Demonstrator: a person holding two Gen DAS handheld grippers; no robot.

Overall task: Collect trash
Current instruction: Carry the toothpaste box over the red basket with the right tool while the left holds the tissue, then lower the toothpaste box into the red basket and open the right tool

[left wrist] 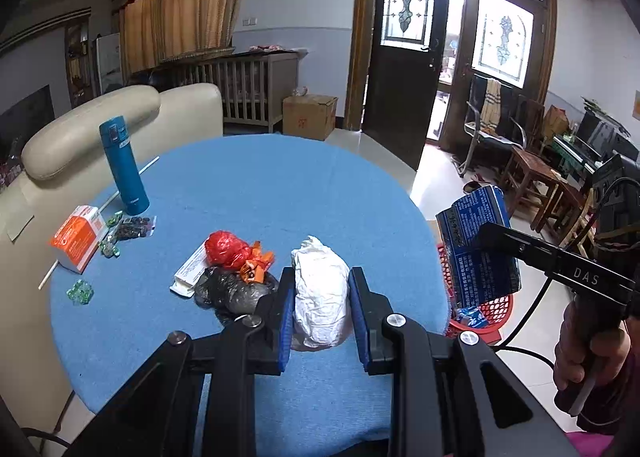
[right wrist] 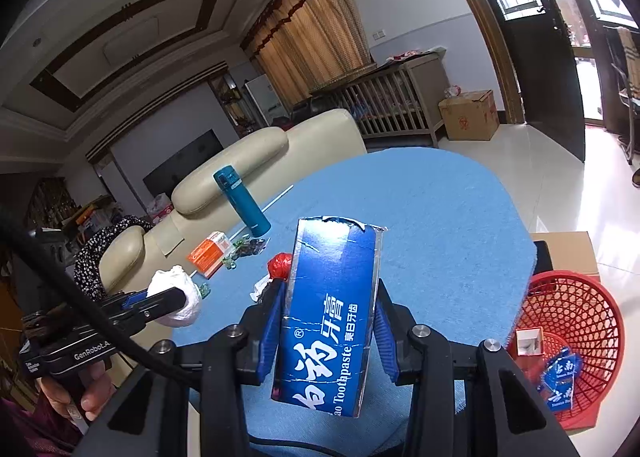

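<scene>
Left gripper (left wrist: 322, 313) is clamped on a crumpled white bag (left wrist: 320, 293), lifted just above the blue table (left wrist: 260, 185); both blue pads (left wrist: 285, 317) press its sides. Right gripper (right wrist: 330, 325) grips a blue toothpaste box (right wrist: 328, 313) upright between its pads, torn top end up, held over the near table edge. In the left view the box (left wrist: 478, 245) sits above the red basket (left wrist: 492, 307) beside the table. Basket (right wrist: 576, 333) is on the floor right of the table, already holding blue wrappers (right wrist: 562, 377) and a small white box (right wrist: 528, 341). Still on the table: red bag (left wrist: 224, 249), black bag (left wrist: 232, 291), orange scrap (left wrist: 258, 263), white tube (left wrist: 190, 269), orange box (left wrist: 76, 237), green candies (left wrist: 80, 291), teal flask (left wrist: 122, 165) standing upright. Cream sofa (left wrist: 120, 113) behind the table.
</scene>
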